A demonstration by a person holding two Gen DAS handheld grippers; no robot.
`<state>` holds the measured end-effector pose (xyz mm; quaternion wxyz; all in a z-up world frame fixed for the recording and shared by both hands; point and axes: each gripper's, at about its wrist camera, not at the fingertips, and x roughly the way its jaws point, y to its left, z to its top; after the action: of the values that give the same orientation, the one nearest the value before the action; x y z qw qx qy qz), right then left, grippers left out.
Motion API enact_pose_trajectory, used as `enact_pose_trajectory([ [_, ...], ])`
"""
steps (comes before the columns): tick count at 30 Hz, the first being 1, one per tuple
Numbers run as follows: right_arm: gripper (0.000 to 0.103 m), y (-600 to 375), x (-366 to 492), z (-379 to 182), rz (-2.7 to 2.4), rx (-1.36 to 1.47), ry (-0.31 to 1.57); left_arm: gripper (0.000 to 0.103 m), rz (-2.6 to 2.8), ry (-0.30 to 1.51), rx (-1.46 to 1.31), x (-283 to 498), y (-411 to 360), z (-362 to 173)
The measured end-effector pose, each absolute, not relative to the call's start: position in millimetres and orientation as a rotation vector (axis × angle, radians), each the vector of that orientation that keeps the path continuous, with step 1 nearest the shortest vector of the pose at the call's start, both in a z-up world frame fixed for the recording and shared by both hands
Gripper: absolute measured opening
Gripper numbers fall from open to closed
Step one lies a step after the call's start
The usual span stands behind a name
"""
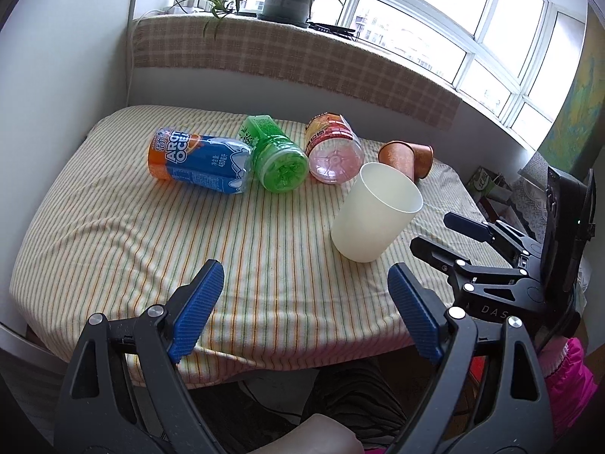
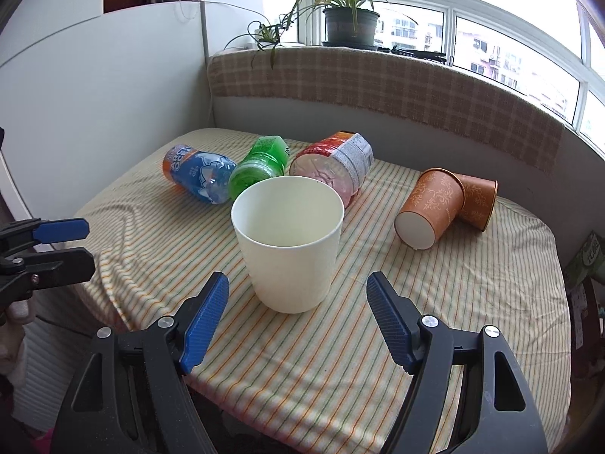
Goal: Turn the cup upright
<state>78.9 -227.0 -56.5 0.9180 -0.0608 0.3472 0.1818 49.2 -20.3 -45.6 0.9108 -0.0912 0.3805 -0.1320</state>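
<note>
A white cup stands upright, mouth up, at the centre of the right wrist view, on a table covered with a striped cloth. The cup sits near the table's front edge, which crosses the lower part of the frame. The right gripper is at the bottom centre, just in front of the cup, its blue-padded fingers spread wide and holding nothing; the cup's base lies just beyond the gap between them, touching neither.

In the left wrist view the same cup appears right of centre. The left gripper fills the bottom of that frame, its fingers also spread apart and empty, hovering over the table's front edge with bare striped cloth ahead of them. The right gripper shows at the right edge of this view, beside the cup.

Across the far side of the table, in the middle of both frames, three bottles lie on their sides in a row: a blue and orange bottle, a green bottle and a red-labelled bottle. To the right, two orange paper cups lie tipped over, touching each other. Open cloth stretches left of the white cup and to its right toward the table's right edge. A potted plant sits on the window sill at the top.
</note>
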Motion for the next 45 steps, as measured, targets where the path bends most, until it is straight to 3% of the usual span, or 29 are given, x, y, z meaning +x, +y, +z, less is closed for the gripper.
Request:
enact_pose_trajectory([
  [16, 0.081, -271.1, 4.1, 11.1, 0.085, 0.037, 0.423, 0.091, -0.164, 0.403, -0.083, 33.5, -28.2, 11.6],
  [18, 0.083, -274.1, 0.2, 14.7, 0.054, 0.052, 0.395, 0.095, -0.14, 0.375, -0.071, 29.0, -27.7, 13.8],
  [19, 0.083, -274.9, -1.9, 15.9, 0.042, 0.054, 0.383, 0.102, -0.127, 0.36, -0.065, 27.2, -27.1, 14.2],
  [21, 0.083, -275.3, -3.5, 16.6, 0.029, 0.061, 0.372, 0.103, -0.105, 0.332, -0.059, 22.2, -25.9, 14.0],
  [45, 0.087, -276.1, -12.5, 13.5, -0.029, 0.058, 0.352, 0.103, -0.085, 0.368, -0.075, 21.7, -22.7, 11.6],
])
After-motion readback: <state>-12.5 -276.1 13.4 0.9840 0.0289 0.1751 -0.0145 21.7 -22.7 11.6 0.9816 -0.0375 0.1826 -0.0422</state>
